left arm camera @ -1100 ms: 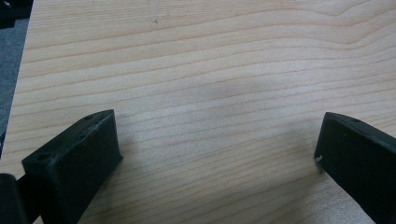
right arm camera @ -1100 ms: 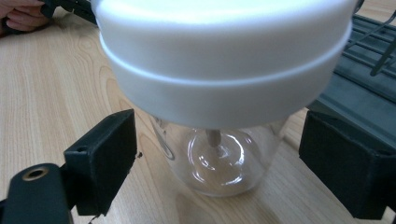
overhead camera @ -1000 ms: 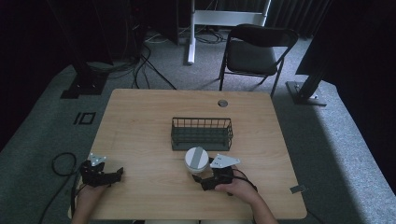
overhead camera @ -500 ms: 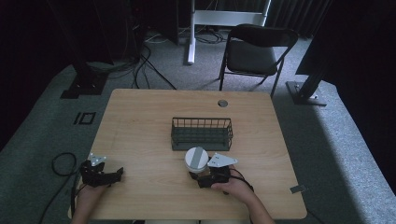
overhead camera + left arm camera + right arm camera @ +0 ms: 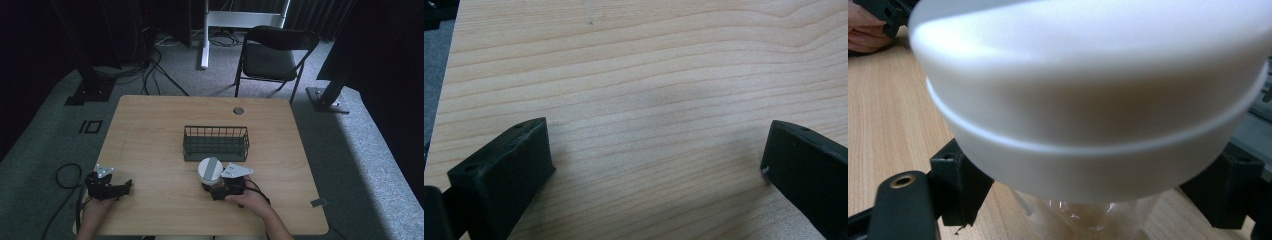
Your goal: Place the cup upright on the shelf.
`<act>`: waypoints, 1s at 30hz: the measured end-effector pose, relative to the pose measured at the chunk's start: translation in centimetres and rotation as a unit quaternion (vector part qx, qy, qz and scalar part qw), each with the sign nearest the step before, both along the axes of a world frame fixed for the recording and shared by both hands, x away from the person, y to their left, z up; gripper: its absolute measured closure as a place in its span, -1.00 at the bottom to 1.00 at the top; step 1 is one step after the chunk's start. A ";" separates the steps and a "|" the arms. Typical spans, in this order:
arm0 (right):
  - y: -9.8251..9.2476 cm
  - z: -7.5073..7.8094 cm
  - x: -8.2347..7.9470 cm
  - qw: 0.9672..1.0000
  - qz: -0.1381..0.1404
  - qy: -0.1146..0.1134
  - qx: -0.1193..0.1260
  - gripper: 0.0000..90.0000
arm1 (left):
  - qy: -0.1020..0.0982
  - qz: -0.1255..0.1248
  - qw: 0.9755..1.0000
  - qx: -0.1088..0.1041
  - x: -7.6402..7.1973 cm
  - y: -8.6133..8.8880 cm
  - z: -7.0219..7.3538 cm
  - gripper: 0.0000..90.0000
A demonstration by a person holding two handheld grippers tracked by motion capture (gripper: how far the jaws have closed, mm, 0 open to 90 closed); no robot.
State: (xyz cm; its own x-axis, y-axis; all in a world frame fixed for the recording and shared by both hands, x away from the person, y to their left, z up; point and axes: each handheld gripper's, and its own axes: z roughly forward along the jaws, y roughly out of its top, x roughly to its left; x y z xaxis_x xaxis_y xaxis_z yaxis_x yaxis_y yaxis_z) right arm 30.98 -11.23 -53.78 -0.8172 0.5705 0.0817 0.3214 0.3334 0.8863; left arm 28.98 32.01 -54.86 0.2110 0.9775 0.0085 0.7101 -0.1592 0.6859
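Standing upright on the tabletop (image 5: 150,130), near its front edge and just in front of the wire basket (image 5: 216,143), is a clear jar (image 5: 210,172) with a white lid (image 5: 1088,95); its long axis is vertical, the lid points up, and no label or writing can be read on it. The right gripper (image 5: 216,186) has its fingers (image 5: 960,187) on both sides of the jar below the lid, but I cannot tell if they press it. The left gripper (image 5: 107,184) rests near the front left corner, well apart, with fingers (image 5: 506,170) spread wide over bare wood.
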 end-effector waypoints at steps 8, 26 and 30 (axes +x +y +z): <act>0.4 0.4 0.0 1.000 -0.009 -0.009 -0.005 -0.59 | 0.000 0.000 1.000 0.000 0.0 0.0 0.0 -1.00; 0.5 2.5 0.5 1.000 -0.021 -0.003 -0.007 -0.59 | 0.000 0.000 1.000 0.000 0.0 0.0 0.0 -1.00; 0.9 3.2 0.5 1.000 -0.019 -0.010 0.000 -0.59 | 0.000 0.000 1.000 0.000 0.0 0.0 0.0 -1.00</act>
State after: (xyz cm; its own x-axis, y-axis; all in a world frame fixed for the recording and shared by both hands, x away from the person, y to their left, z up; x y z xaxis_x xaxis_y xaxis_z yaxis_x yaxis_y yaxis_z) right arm 31.47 -10.36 -50.60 -0.7965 0.6011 0.0656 0.3158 0.3209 0.8929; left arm 28.98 32.01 -54.86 0.2110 0.9775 0.0084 0.7101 -0.1591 0.6859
